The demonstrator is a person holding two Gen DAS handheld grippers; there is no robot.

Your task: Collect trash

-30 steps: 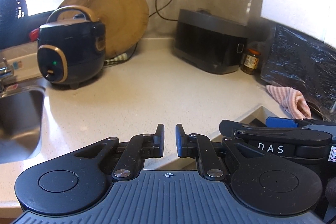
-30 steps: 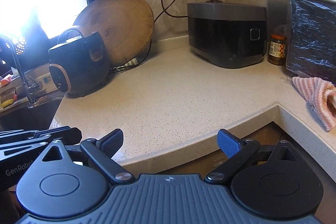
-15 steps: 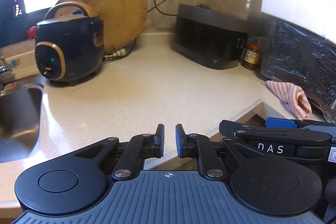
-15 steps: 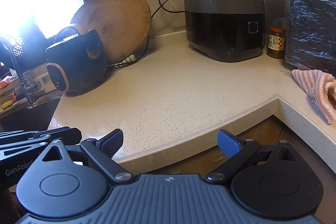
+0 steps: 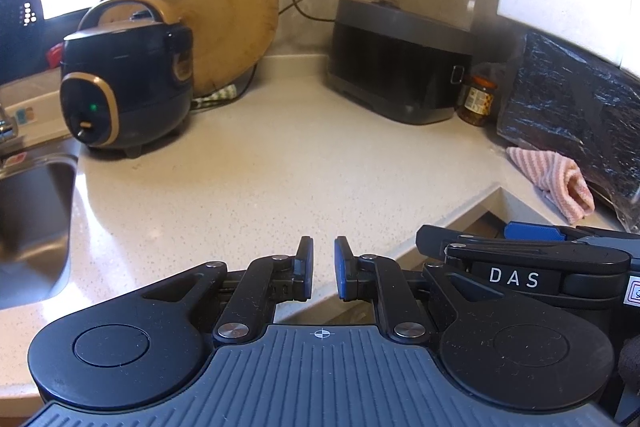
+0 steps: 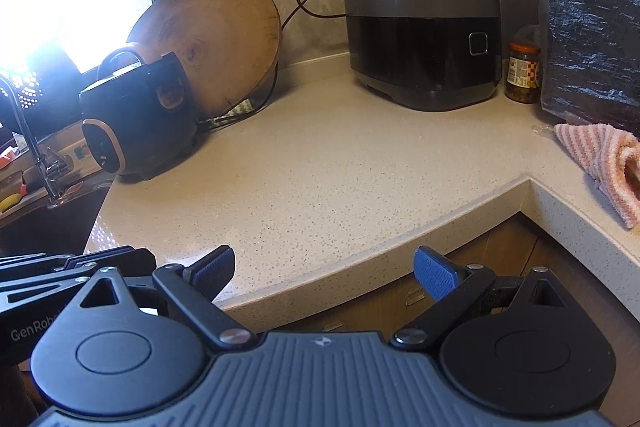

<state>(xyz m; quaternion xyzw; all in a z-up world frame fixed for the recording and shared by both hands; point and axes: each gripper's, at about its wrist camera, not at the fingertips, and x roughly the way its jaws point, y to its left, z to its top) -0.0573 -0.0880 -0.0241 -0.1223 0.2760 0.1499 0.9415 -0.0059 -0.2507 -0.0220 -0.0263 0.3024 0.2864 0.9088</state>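
1. Bench (image 5: 280,167): pale speckled stone, L-shaped, inner corner cut in at the near right; wooden cabinet fronts below its edge.
2. Sink (image 5: 28,227) set into the bench at far left, tap (image 6: 28,131) behind it.
3. Dark blue cooker (image 5: 124,83) beside the sink, green light on its front.
4. Round wooden board (image 5: 224,15) stands on edge behind it, leaning on the wall, a checked cloth (image 5: 218,95) at its foot.
5. Grey-black cooker (image 6: 424,43) at the back corner, cord running up to the wall sockets.
6. Jar (image 6: 522,73) just right of it.
7. Black bag (image 6: 592,47) at far right; pink striped towel (image 6: 604,163) in front of it, near the bench edge.
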